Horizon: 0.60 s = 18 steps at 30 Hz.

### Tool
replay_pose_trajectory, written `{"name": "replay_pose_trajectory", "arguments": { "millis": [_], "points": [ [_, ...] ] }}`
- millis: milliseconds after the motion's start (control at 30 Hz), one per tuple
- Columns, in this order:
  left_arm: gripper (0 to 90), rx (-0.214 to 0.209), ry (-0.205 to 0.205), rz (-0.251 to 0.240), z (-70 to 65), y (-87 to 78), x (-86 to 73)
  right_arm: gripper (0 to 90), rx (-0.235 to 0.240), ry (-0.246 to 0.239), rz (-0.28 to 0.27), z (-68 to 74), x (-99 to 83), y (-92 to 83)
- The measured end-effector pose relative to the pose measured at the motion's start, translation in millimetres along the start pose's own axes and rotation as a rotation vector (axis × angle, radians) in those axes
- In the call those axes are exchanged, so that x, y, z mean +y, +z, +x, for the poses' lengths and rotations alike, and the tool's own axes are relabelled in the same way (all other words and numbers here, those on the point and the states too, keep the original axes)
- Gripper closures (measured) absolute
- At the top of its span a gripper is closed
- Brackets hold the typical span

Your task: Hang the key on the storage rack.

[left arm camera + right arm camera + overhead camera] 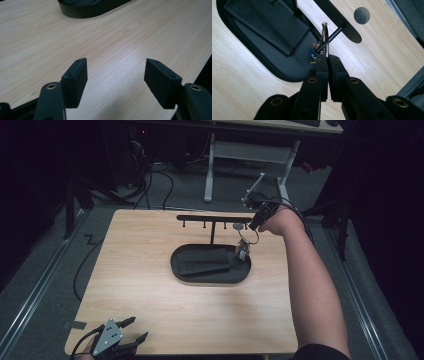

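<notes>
My right gripper (pixel 253 226) (pixel 328 57) is shut on a metal key ring (pixel 325 37), gripping its lower edge. The ring stands at a peg (pixel 334 35) of the black T-shaped rack (pixel 210 218) (pixel 339 20); whether the peg passes through it I cannot tell. Small coloured keys (pixel 243 249) (pixel 314 48) hang under the ring, above the right end of the black oval tray (pixel 210 279) (pixel 262 62). A black wallet (pixel 207 261) (pixel 267 22) lies flat in the tray. My left gripper (pixel 138 327) (pixel 116 67) rests open at the table's front left corner, nothing between its pads.
A small grey round disc (pixel 238 226) (pixel 361 15) lies on the wood beside the rack's right end. The tray's near rim (pixel 85 11) lies far ahead of the left gripper, with bare wood between. The table's right edge (pixel 409 87) runs close to the right hand.
</notes>
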<state>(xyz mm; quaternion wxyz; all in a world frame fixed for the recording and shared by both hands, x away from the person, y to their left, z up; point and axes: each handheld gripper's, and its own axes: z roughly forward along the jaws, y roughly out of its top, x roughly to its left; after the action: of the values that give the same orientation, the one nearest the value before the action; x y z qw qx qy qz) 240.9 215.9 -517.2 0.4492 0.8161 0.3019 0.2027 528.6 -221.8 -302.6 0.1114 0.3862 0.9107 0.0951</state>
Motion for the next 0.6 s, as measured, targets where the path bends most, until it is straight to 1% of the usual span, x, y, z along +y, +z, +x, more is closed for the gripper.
{"name": "replay_pose_trajectory", "arguments": {
  "millis": [33,67,167,267,300,333,367,433,500,567,600],
  "points": [
    [35.8,0.000,-0.001,-0.001,0.0,0.3,-0.1,87.9,0.000,0.011,0.006,0.5,0.1,0.9],
    [35.8,0.000,-0.001,-0.001,-0.1,0.4,-0.1,87.9,0.001,-0.001,0.006,-0.7,0.8,2.0],
    [35.8,-0.002,0.000,-0.001,-0.7,1.0,-0.1,87.8,-0.001,0.004,0.016,-1.7,0.6,5.2],
    [35.8,-0.004,0.007,0.004,-1.7,1.7,-0.2,87.7,-0.005,0.000,0.012,-3.0,1.2,5.8],
    [35.8,-0.005,0.007,0.004,-1.7,1.8,-0.2,87.6,0.000,0.014,0.015,-2.4,1.3,6.2],
    [35.8,-0.006,0.006,0.003,-2.0,2.0,-0.3,87.5,0.003,-0.002,0.013,-3.2,1.5,6.9],
    [35.8,-0.007,0.008,0.005,-1.9,1.9,-0.2,87.3,0.001,0.007,0.015,-2.0,1.6,7.4],
    [35.8,-0.007,0.009,0.005,-2.0,1.9,-0.1,87.0,-0.010,-0.016,0.008,-2.5,2.5,7.7],
    [35.8,-0.007,0.008,0.005,-2.0,1.7,-0.2,85.5,-0.009,0.003,-0.002,-0.9,3.2,6.7],
    [35.8,-0.008,0.009,0.008,-2.1,1.5,-0.2,84.0,-0.013,0.009,-0.007,-0.1,4.0,4.1],
    [35.8,-0.008,0.010,0.008,-2.2,1.6,-0.2,83.9,-0.016,0.001,-0.020,-0.7,4.3,2.7]
  ]
}}
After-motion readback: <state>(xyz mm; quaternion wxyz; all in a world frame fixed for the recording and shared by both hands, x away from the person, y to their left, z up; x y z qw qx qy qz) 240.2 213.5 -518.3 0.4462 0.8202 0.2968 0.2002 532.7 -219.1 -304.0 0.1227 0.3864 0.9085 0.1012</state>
